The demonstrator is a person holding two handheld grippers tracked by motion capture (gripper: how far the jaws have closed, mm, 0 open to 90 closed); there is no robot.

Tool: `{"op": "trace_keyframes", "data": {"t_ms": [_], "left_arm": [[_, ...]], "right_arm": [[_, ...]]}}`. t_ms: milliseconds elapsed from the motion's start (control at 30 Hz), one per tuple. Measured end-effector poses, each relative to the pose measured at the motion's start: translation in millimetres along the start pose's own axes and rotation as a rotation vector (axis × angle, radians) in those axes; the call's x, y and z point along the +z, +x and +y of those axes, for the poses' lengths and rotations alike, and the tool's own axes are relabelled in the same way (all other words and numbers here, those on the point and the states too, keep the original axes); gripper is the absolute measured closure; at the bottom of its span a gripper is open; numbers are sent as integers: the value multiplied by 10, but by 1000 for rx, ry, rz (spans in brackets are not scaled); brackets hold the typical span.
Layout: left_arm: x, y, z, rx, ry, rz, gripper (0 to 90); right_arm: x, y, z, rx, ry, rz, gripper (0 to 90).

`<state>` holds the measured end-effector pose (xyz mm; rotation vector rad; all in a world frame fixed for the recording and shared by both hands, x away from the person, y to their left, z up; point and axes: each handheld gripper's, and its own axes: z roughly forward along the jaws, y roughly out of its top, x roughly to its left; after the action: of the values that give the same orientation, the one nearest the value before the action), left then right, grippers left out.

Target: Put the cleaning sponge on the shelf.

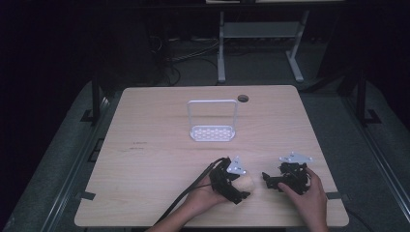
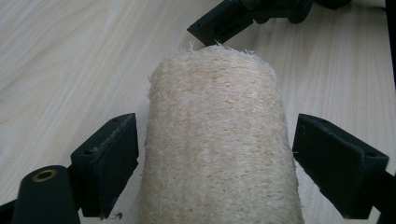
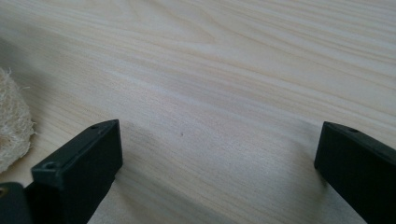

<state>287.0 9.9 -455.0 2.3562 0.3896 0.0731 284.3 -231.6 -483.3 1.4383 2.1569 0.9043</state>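
The left gripper (image 2: pixel 215 163) sat with jaws apart around the loofah (image 2: pixel 219 140) on the table (image 1: pixel 159 159), the empty right gripper (image 3: pixel 217 168) likewise spread beside it; closing off-centre might have rolled it away.

Loofah (image 2: pixel 219 140): pale cream, roughly a cylinder, coarse woven fibre with frayed strands at its far end. Lies on its side on the light wood table (image 1: pixel 159 159), near the front edge, right of centre. In the left gripper view it runs lengthwise away from the camera, between the two spread jaws of the left claw (image 2: pixel 215 154), a narrow gap at each side. Its fuzzy end (image 3: pixel 11 121) shows in the right gripper view.
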Motion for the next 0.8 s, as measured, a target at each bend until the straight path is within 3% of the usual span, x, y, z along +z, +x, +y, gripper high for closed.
{"op": "trace_keyframes", "data": {"t_ms": [367,800], "left_arm": [[-18,-7,-2,-4,-3,-9,276],[-67,-7,4,1,0,-6,282]], "right_arm": [[0,0,0,0,0,0,7],[0,0,0,0,0,0,7]]}}
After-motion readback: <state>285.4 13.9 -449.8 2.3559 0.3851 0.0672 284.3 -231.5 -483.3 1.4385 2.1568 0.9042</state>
